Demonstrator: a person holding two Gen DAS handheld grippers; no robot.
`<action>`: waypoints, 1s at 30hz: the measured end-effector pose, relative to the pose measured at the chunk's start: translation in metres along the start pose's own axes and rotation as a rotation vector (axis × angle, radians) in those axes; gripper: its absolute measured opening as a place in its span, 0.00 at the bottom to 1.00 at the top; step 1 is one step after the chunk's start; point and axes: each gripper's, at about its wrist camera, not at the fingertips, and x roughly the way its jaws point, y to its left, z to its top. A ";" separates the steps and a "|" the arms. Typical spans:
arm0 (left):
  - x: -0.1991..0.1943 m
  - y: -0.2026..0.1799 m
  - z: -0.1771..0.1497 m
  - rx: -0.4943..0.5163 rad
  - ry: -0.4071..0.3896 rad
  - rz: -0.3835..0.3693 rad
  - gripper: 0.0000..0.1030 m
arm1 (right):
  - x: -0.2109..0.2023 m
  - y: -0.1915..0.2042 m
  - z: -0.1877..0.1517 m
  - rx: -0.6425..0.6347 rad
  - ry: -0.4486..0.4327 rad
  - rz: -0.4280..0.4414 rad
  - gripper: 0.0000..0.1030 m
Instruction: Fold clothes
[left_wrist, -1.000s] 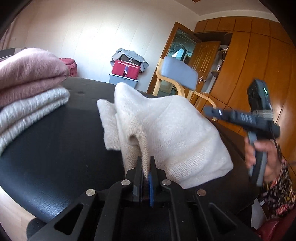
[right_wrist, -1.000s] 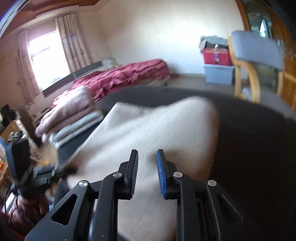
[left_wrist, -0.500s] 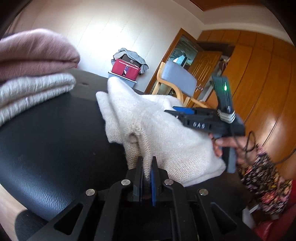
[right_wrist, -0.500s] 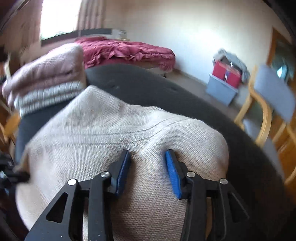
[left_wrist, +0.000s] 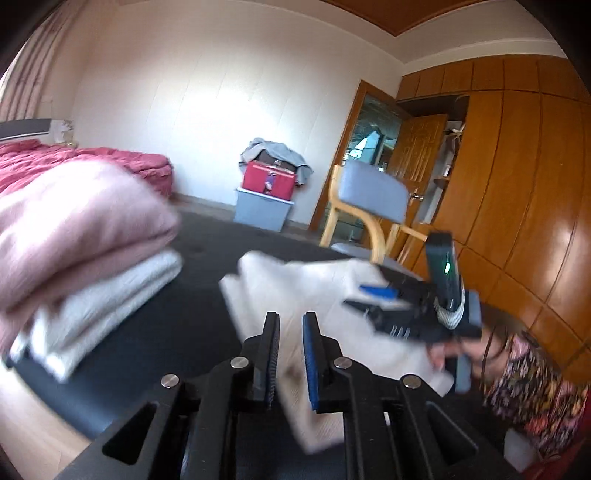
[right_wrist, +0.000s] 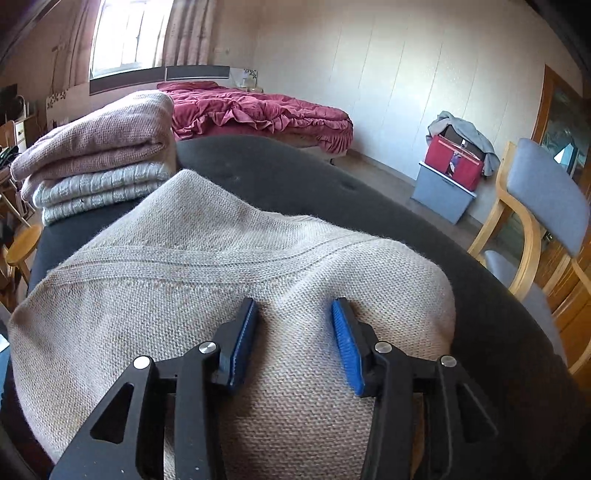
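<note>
A cream knit sweater (right_wrist: 184, 277) lies folded on the black padded table (right_wrist: 277, 162). My right gripper (right_wrist: 295, 310) is open, its fingertips resting on the sweater's near end with a low hump of knit between them. In the left wrist view the sweater (left_wrist: 295, 288) lies ahead and below my left gripper (left_wrist: 290, 321). The left gripper's jaws are opening, with a narrow gap and no cloth pinched in it. The right gripper (left_wrist: 373, 297), held by a hand in a flowered sleeve, sits on the sweater's right side there.
A stack of folded clothes, pink (right_wrist: 103, 140) over white ribbed (right_wrist: 96, 188), stands on the table's far left. Past the table are a wooden chair with a grey seat (right_wrist: 539, 206), a red bag on a grey box (right_wrist: 450, 166), and a bed (right_wrist: 258, 107).
My left gripper let go of the raised fold of sweater and rose; the sweater now lies flatter. My right gripper swung over, widened its jaws and settled on the sweater.
</note>
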 end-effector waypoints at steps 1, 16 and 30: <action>0.011 -0.006 0.007 0.016 0.017 -0.011 0.11 | 0.000 0.000 0.000 0.001 0.001 0.000 0.45; 0.097 -0.013 -0.036 0.169 0.177 0.104 0.12 | -0.063 -0.014 -0.012 0.145 -0.056 0.127 0.46; 0.093 -0.003 -0.036 0.182 0.149 0.090 0.15 | -0.087 0.031 -0.084 0.001 0.100 0.190 0.29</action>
